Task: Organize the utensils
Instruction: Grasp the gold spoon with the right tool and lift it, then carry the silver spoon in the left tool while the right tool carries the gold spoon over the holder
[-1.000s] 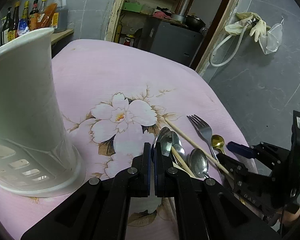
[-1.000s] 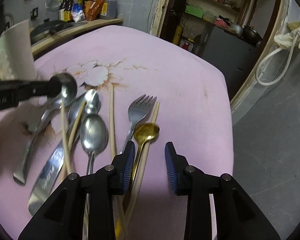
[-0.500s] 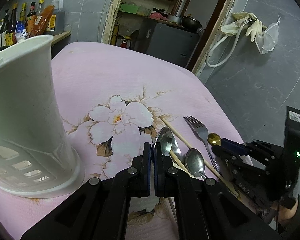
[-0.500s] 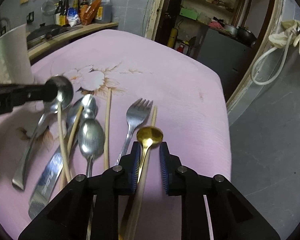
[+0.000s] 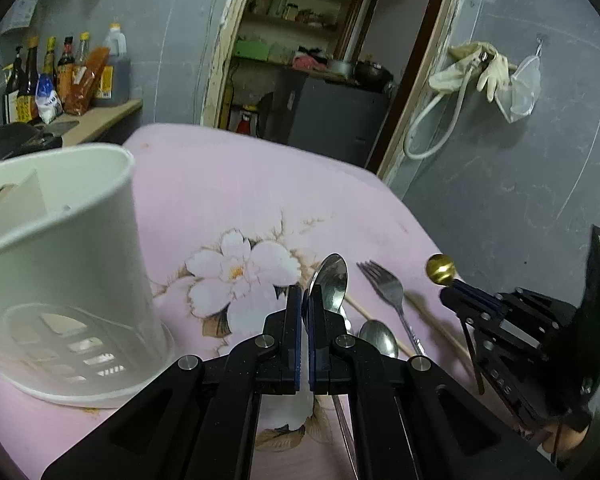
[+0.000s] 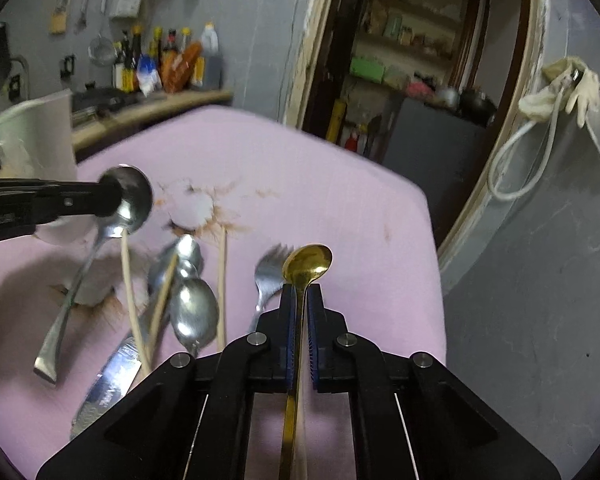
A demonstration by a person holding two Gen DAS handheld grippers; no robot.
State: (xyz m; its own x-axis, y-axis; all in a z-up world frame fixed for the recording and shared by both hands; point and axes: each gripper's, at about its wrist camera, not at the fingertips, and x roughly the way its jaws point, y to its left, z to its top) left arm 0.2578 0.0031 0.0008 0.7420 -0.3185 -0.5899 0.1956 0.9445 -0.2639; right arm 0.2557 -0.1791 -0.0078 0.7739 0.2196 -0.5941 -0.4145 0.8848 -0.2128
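Your left gripper has its jaws clamped on a silver spoon, lifted just beside the white utensil holder near the counter's left edge. Your right gripper has its jaws clamped on a gold spoon, raised above the fork, chopsticks and knife lying mid-counter on the pink cloth. Both pickups look done; next, likely carry each spoon over the holder's rim, tip it handle-down, and release.
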